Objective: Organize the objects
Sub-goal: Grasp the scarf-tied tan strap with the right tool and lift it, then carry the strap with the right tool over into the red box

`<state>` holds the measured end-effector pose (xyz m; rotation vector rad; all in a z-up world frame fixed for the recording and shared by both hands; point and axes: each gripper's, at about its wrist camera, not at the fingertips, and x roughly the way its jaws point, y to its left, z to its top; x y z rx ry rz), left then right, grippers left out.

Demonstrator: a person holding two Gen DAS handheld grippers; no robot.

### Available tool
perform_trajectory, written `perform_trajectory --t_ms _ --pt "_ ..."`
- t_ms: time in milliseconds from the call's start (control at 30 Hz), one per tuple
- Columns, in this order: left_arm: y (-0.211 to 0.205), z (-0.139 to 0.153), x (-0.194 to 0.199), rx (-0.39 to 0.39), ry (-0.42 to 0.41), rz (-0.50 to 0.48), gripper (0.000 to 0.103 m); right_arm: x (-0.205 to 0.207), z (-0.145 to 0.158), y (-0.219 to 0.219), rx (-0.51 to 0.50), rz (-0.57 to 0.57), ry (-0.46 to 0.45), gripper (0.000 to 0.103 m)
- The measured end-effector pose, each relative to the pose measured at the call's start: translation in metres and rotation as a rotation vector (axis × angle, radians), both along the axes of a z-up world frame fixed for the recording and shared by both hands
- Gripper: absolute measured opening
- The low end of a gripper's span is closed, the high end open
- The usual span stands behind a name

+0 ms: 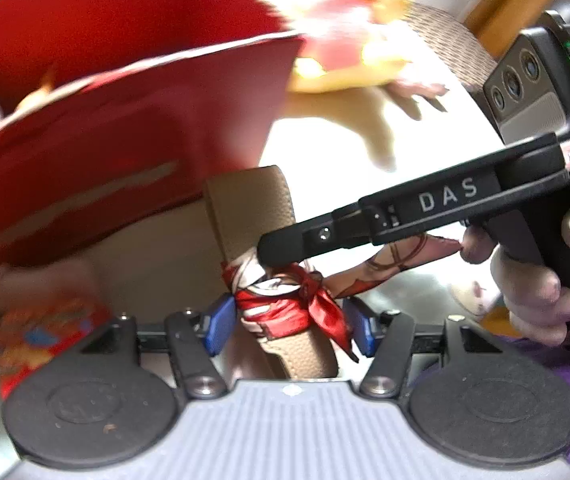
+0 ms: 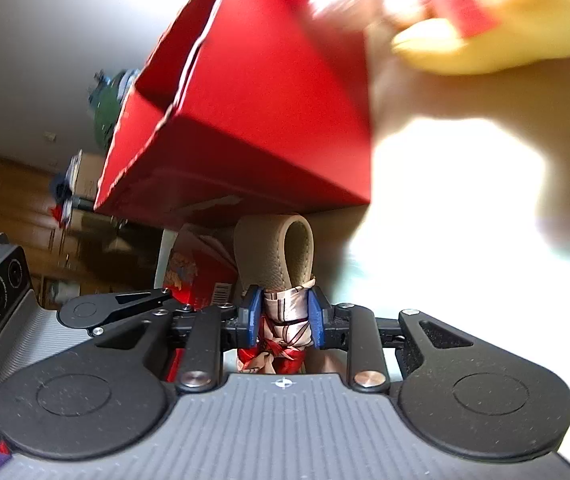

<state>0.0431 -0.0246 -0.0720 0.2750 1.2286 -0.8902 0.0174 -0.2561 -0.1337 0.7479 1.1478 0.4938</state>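
A tan leather strap (image 1: 253, 208) with a red and cream scarf (image 1: 285, 300) knotted round it stands up in front of both cameras. My right gripper (image 2: 284, 320) is shut on the scarf-wrapped part of the strap (image 2: 277, 256), with both blue pads pressing it. In the left wrist view its black finger (image 1: 365, 220) reaches in from the right, above the knot. My left gripper (image 1: 289, 328) straddles the strap lower down. Its left pad sits against the knot, while its right pad stands a little off the strap and meets only a scarf tail.
A large red open box (image 1: 125, 120) (image 2: 265, 120) looms just behind the strap. A blurred yellow and red plush toy (image 1: 357, 40) (image 2: 505, 20) lies to its right. A small printed red carton (image 1: 45, 320) sits low left. A person's hand (image 1: 533, 288) holds the right gripper.
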Motion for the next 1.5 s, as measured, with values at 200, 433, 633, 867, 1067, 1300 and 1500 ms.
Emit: perform_trajectory --t_ms 200,433,633,867,1067,1300,1500 --pt "-0.04 0.02 -0.016 -0.044 -0.035 -0.183 0.06 -0.031 0.019 -0.051 -0.006 -0.129 -0.024 0.027" --pt "-0.061 0.059 -0.019 -0.13 -0.103 -0.28 0.06 -0.05 0.059 -0.084 -0.009 -0.235 -0.129 0.026" --pt "-0.068 0.096 0.002 -0.206 -0.215 -0.231 0.06 -0.013 0.107 -0.045 -0.029 -0.246 -0.277 0.026" --pt "-0.039 0.129 0.044 -0.248 -0.3 -0.118 0.06 0.033 0.14 -0.023 -0.041 -0.168 -0.402 0.024" --pt "-0.007 0.138 0.088 -0.223 -0.329 -0.05 0.06 0.084 0.155 0.012 -0.057 -0.093 -0.418 0.024" --pt "0.015 0.109 0.151 -0.188 -0.253 0.021 0.06 0.143 0.138 0.054 -0.119 -0.047 -0.337 0.023" --pt "0.018 0.062 0.179 -0.119 -0.175 0.029 0.06 0.168 0.109 0.086 -0.226 0.004 -0.247 0.023"
